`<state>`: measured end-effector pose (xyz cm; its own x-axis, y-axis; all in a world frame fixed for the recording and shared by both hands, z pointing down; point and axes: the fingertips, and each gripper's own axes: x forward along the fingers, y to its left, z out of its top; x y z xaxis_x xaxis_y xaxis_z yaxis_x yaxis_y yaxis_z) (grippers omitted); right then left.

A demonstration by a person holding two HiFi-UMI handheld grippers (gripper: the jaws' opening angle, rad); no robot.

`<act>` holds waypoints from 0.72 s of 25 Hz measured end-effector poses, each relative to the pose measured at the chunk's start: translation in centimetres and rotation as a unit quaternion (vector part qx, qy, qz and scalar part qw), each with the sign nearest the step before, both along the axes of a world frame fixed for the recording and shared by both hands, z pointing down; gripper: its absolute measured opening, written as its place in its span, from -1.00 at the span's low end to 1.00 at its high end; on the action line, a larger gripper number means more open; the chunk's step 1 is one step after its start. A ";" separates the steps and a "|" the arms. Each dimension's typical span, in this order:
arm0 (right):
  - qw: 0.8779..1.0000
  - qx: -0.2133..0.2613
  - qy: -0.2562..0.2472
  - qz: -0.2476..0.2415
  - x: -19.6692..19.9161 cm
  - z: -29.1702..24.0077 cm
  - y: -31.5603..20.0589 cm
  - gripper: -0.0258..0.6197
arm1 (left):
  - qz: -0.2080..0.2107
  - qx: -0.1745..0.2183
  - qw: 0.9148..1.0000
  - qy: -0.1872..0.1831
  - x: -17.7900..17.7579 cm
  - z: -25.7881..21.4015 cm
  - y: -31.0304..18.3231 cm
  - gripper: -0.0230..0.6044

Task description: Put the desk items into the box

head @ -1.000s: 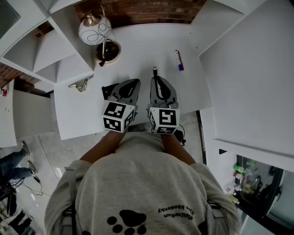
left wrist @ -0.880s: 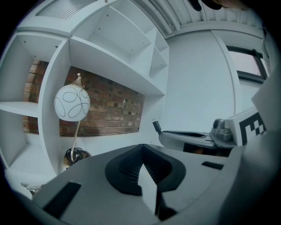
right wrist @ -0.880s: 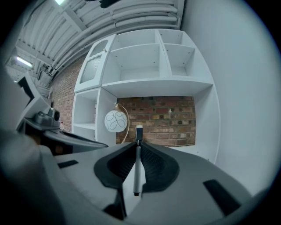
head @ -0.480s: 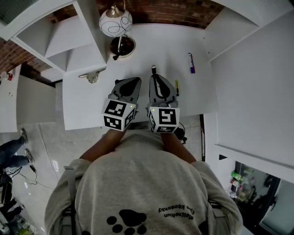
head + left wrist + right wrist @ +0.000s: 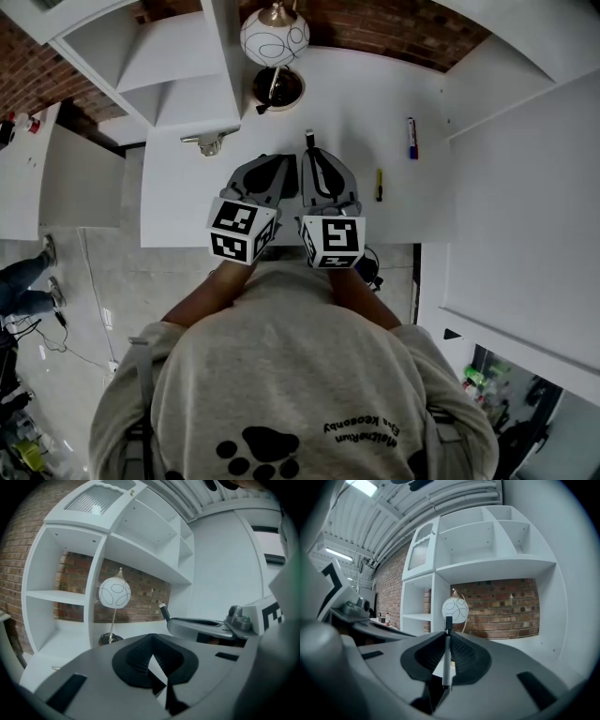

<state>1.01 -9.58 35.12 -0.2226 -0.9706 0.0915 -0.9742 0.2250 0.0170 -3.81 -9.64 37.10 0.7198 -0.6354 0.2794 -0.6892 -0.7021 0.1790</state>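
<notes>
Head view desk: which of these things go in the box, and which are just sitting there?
Likely for the box:
pen held in the right gripper; marker; yellow pen; small metal item.

Probably just standing there:
lamp; shelf unit.

No box is in view.

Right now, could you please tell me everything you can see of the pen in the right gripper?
The pen is slim, with a pale grey barrel and a dark end. It is clamped lengthwise in the right gripper, level, with its dark end sticking out past the jaw tips toward the lamp. Nothing else touches it.
</notes>
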 end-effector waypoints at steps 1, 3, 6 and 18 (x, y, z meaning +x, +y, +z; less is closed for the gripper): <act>1.000 0.000 -0.001 -0.005 -0.4 0.1 -0.1 -0.78 | -0.004 0.000 1.000 -0.001 -0.4 0.0 -0.1 -0.90; 1.000 -0.001 -0.002 -0.015 -1.2 0.2 -0.4 -0.78 | -0.012 0.001 1.000 -0.003 -1.1 0.1 -0.2 -0.90; 1.000 -0.003 -0.004 -0.028 -2.1 0.4 -0.8 -0.78 | -0.023 -0.001 1.000 -0.007 -2.0 0.3 -0.4 -0.90; 0.996 -0.054 0.006 -0.066 -4.8 5.8 -2.7 -0.78 | -0.065 -0.020 0.998 -0.018 -5.1 1.7 -1.1 -0.90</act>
<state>-3.77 -12.27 40.97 -0.3457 -0.9173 0.1977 -0.9359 0.3522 -0.0022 -8.94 -10.74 38.77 0.6209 -0.7106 0.3309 -0.7806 -0.5991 0.1781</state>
